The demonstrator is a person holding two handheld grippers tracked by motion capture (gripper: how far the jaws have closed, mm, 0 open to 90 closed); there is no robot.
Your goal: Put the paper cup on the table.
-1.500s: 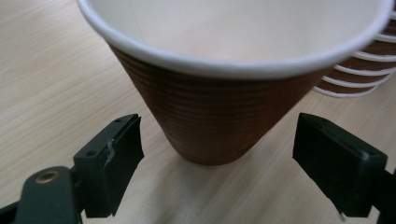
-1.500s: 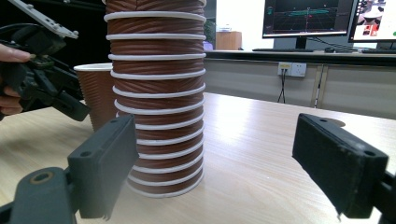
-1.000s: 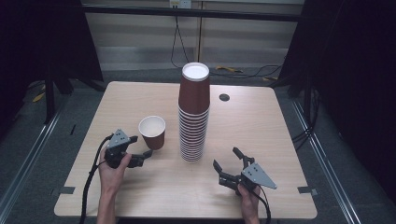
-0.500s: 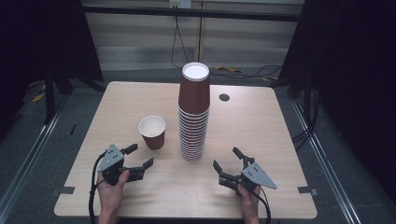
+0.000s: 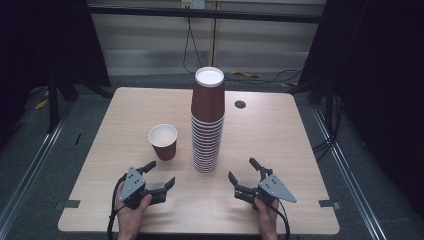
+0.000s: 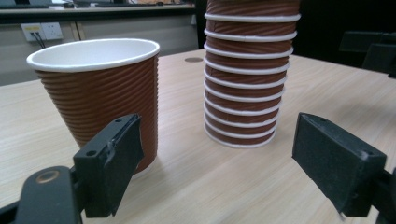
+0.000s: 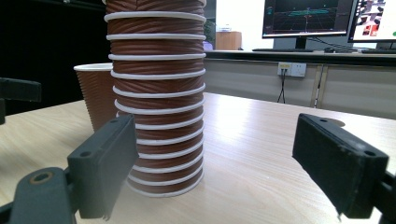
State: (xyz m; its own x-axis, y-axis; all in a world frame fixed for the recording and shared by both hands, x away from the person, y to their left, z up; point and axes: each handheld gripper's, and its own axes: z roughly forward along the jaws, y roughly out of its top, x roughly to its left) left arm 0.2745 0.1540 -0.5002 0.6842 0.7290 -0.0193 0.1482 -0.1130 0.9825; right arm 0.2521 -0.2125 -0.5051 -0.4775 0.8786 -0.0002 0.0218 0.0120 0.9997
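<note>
Right now your left claw (image 5: 159,176) is spread and empty, jaws just opening, near the single cup (image 5: 163,141) beside the stack (image 5: 207,122) on the worktop (image 5: 280,140); your right claw (image 5: 245,174) is spread too.

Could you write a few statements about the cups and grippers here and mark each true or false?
1. The single cup stands upright, apart from the stack. True.
2. The left gripper is shut on the single cup. False: its jaws are open, short of the cup, with nothing between them.
3. The stack's cups sit mouth down. True.
4. The right gripper holds a cup. False: it is open and empty.
5. The single cup lies on its side. False: it stands mouth up.
</note>
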